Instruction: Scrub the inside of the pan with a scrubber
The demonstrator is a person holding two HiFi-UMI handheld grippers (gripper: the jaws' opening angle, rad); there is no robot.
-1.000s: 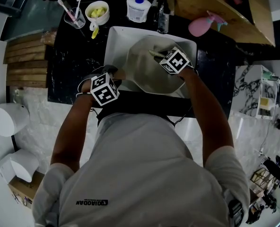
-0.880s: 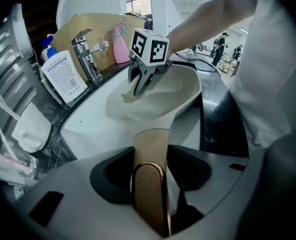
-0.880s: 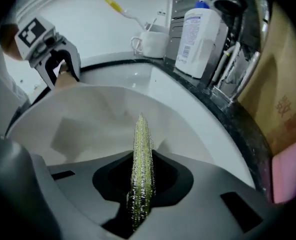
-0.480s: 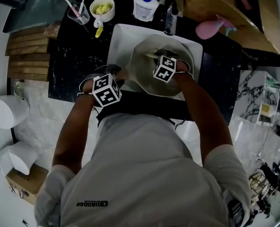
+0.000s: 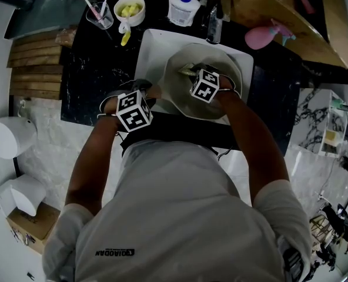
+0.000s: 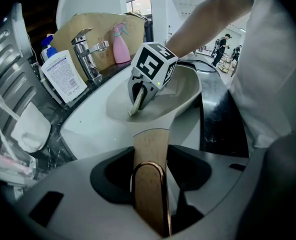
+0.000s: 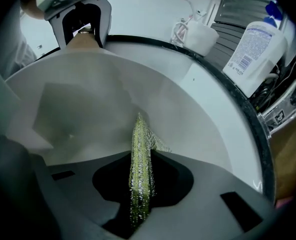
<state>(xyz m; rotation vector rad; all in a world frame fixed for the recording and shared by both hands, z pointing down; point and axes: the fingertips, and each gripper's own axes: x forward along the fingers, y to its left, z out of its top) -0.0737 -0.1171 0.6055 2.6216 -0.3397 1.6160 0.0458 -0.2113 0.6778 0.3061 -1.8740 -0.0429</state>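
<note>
A pale round pan (image 5: pixel 221 63) sits tilted in the white sink (image 5: pixel 150 46). My left gripper (image 5: pixel 146 94) is shut on its wooden handle (image 6: pixel 150 156) at the sink's near left corner. My right gripper (image 5: pixel 195 75) is inside the pan, shut on a thin green-yellow scrubber (image 7: pixel 140 169). The scrubber's tip (image 6: pixel 135 104) rests against the pan's inner surface (image 7: pixel 88 109). In the right gripper view the left gripper (image 7: pixel 82 31) shows across the pan, clamped on the handle (image 7: pixel 83 41).
A faucet (image 6: pixel 85 54) and a white soap bottle (image 6: pixel 63 76) stand behind the sink, with a pink spray bottle (image 6: pixel 120 46) to the right. A white bowl (image 5: pixel 129 9) and a toothbrush cup (image 5: pixel 100 15) sit on the black counter (image 5: pixel 91 69) at the back left.
The right gripper has moved with the scrubber from the pan's right side toward its middle. The left gripper still holds the handle in the same place.
</note>
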